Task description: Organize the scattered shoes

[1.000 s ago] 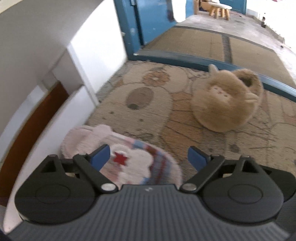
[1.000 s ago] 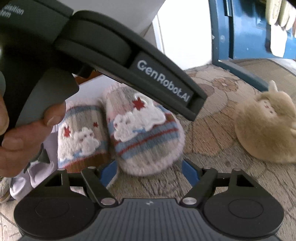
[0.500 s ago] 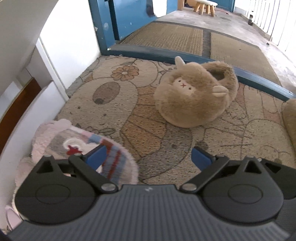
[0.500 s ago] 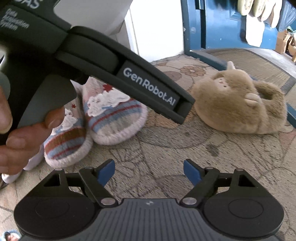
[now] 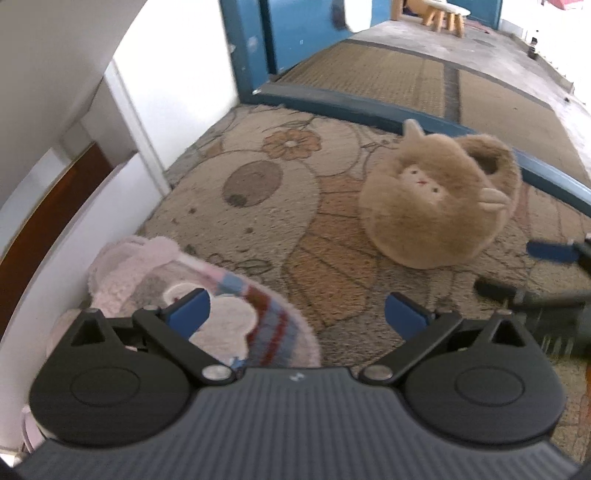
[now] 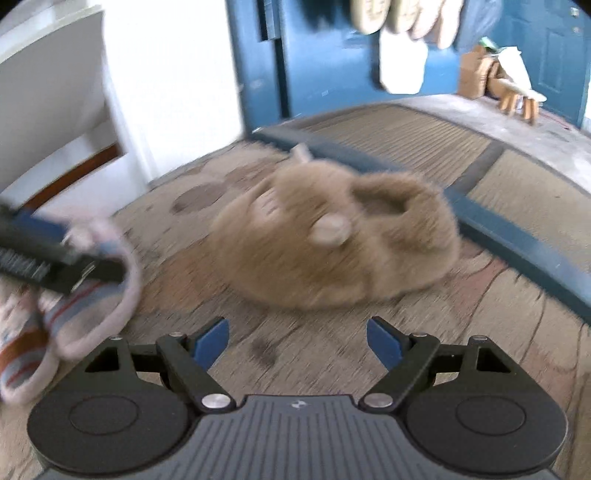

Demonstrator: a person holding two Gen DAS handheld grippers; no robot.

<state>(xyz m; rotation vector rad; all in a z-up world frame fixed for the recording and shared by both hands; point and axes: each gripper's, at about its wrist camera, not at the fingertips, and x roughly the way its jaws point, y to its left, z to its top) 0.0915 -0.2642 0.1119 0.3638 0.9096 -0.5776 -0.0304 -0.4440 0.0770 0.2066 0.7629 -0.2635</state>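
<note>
Nearest in the left wrist view, the left gripper (image 5: 297, 314) stands with its jaws spread wide, having just been opening; its blue pads press on nothing. The left pad hangs over the toe of a striped knit slipper (image 5: 236, 321), soft and rounded, with blue and red bands, a white fleecy patch and a pale pink plush collar. This slipper lies at the near left, close against a smooth white panel (image 5: 74, 236) with a brown wooden strip beside it. In the right wrist view two such striped slippers show, blurred, side by side at the near left (image 6: 74, 295), partly behind the other gripper's dark finger.

The right gripper (image 6: 297, 339) is also open, moderately wide, with only bare mat between its blue pads; it holds nothing.

Both grippers hang above a coarse looped mat (image 5: 332, 258) printed with rounded shapes and one orange flower.

Farther off, toward the right, sits one fluffy tan slipper (image 5: 439, 206), bulbous and long-piled, with a small pale animal face, stubby ears and an open heel. It lies apart from both grippers and from the striped pair.

Beyond it runs a blue threshold strip (image 5: 351, 107), then two ribbed straw-coloured mats, a blue door frame and, far away, a small wooden stool (image 5: 443, 13).
</note>
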